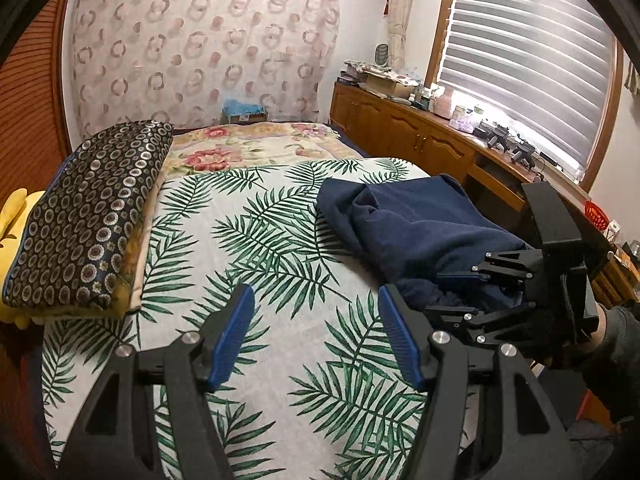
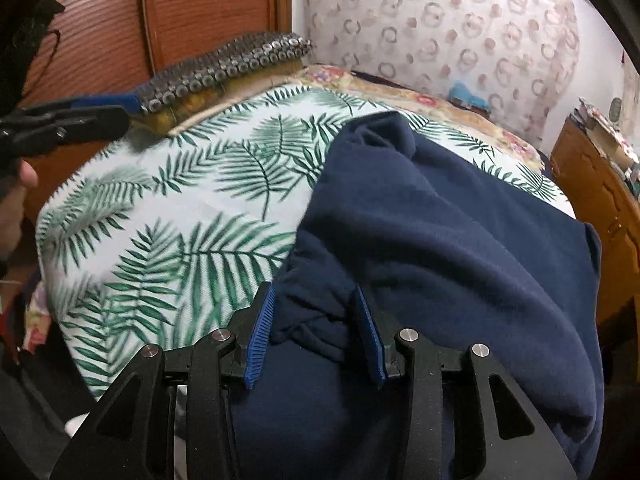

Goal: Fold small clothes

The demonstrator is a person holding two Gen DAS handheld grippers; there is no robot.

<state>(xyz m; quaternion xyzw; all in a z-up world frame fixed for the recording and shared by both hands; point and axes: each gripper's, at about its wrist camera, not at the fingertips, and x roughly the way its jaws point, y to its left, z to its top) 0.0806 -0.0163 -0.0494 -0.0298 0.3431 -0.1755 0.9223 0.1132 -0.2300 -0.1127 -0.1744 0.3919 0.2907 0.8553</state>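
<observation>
**A:** Where the bed starts, nearest the cameras, what are the two tools doing?

**B:** The left hand-held gripper (image 1: 316,332) hangs over bare leaf-print bedspread (image 1: 256,240), its blue pads (image 1: 234,334) spread wide with nothing between them. The right hand-held gripper (image 2: 316,332) is lower on the cloth: its pads (image 2: 260,340) stand at a middling gap on either side of a bunched fold of the navy garment (image 2: 440,240). Fabric lies between them, but I cannot tell whether they actually pinch it.

**A:** And the garment itself?

**B:** It is a dark navy fleece piece, crumpled and humped, lying on the right half of the bedspread up to the bed's right edge. In the left view the right tool (image 1: 472,292) reaches into its near end, a gloved hand (image 1: 616,332) behind it.

**A:** What lies farther off?

**B:** On the left side of the bed, a folded quilt (image 1: 92,216) with a dark circle pattern, well apart from the garment. Beyond the leaf print, a floral blanket (image 1: 248,148) covers the bed up to a curtain (image 1: 200,48) printed with rings. Along the right wall runs a wooden cabinet (image 1: 400,128) cluttered with small items, under a window blind (image 1: 528,68).
</observation>
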